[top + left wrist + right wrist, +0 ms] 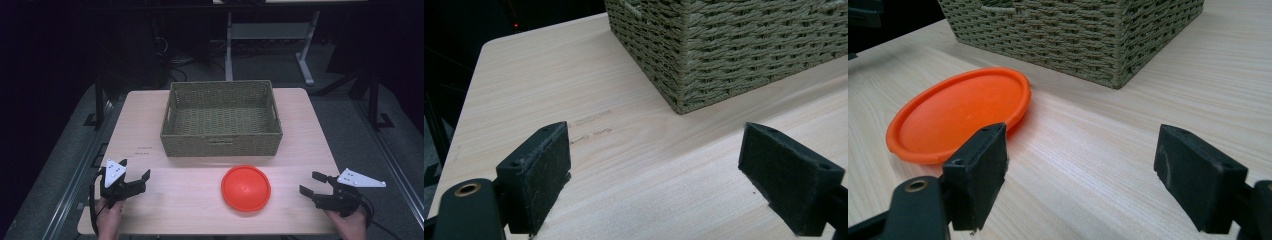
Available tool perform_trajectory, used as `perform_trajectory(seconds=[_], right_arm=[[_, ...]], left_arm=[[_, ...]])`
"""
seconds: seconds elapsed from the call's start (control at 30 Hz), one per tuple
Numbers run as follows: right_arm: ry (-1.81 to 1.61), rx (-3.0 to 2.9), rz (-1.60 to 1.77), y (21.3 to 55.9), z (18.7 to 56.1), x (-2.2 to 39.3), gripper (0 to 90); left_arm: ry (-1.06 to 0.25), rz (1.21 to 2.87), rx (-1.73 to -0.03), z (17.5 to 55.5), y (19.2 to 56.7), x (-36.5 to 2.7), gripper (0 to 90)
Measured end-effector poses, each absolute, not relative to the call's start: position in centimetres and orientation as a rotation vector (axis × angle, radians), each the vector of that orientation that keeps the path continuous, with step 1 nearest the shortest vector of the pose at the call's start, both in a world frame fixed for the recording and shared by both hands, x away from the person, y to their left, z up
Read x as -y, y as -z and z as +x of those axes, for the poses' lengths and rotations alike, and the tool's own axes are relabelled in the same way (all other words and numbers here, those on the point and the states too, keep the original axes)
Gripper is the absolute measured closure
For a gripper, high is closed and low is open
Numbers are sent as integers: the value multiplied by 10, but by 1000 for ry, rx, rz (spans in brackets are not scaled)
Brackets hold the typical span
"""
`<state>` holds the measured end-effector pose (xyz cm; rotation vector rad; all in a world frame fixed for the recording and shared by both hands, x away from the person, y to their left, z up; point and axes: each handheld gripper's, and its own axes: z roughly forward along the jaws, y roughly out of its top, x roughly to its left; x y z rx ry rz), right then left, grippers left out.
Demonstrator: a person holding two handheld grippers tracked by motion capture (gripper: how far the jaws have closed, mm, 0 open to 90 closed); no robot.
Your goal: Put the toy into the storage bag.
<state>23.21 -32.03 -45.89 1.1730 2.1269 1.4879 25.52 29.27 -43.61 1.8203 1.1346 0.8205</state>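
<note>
From the high view, the table (150, 130) lay lit among dark surroundings, its corners rounded. The basket (221, 119) sat toward the far edge, near the middle, with bare wood at both its sides. The plate (246, 188), orange and round, lay just in front of the basket, slightly right of centre and apart from it, with open wood all around. The left gripper (136, 176) hovered near the front left corner, jaws released with nothing between them; the right gripper (315, 183) hovered near the front right edge, likewise spread and empty, well apart from the plate. The hands were cut off by the bottom edge. In the left gripper view, the left gripper (654, 165) had its pads wide over bare wood; the basket's (734, 45) near corner stood ahead, its top cut off, and faint marks on the wood were too small to read. In the right gripper view, the right gripper (1080, 175) stood spread; the plate (958, 112) lay ahead to the left, its near rim partly hidden behind the left pad, and the basket (1073, 30) rose beyond, its top cut off.
</note>
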Motion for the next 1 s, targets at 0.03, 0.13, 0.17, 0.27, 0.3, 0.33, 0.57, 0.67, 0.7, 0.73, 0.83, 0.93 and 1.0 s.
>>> perform_trajectory(seconds=[0.03, 0.13, 0.17, 0.27, 0.3, 0.33, 0.57, 0.67, 0.7, 0.73, 0.83, 0.93, 1.0], right_arm=[[-1488, -2127, 1173, 459, 232, 320, 207], [-1494, -2131, 1179, 459, 233, 320, 206], [-1494, -2131, 1179, 459, 233, 320, 206], [-1500, -2146, 1173, 456, 232, 317, 208], [-1496, -2150, 1169, 453, 231, 315, 208], [-1503, -2168, 1163, 449, 232, 312, 208], [-1479, -2264, 1139, 439, 240, 296, 208], [-1446, -2329, 1088, 430, 245, 284, 209], [-1438, -2346, 1078, 428, 246, 281, 209], [-1424, -2364, 1065, 426, 248, 277, 209], [-1405, -2423, 1027, 418, 254, 264, 209], [-1379, -2475, 996, 412, 265, 250, 218], [-1365, -2495, 1002, 411, 270, 244, 221]], left_arm=[[-821, 1820, -1135, 255, 436, -293, 128], [-808, 1831, -1129, 258, 438, -290, 128], [-808, 1831, -1129, 258, 438, -290, 128], [-805, 1855, -1102, 259, 437, -288, 128], [-805, 1853, -1102, 259, 438, -287, 128], [-801, 1864, -1097, 258, 438, -286, 128], [-807, 1862, -1095, 257, 438, -286, 128], [-806, 1857, -1096, 258, 438, -286, 128], [-805, 1856, -1095, 258, 438, -285, 128], [-806, 1863, -1090, 258, 438, -285, 128], [-805, 1855, -1094, 258, 438, -285, 128], [-804, 1853, -1098, 258, 438, -285, 128], [-808, 1858, -1087, 257, 438, -285, 128]])
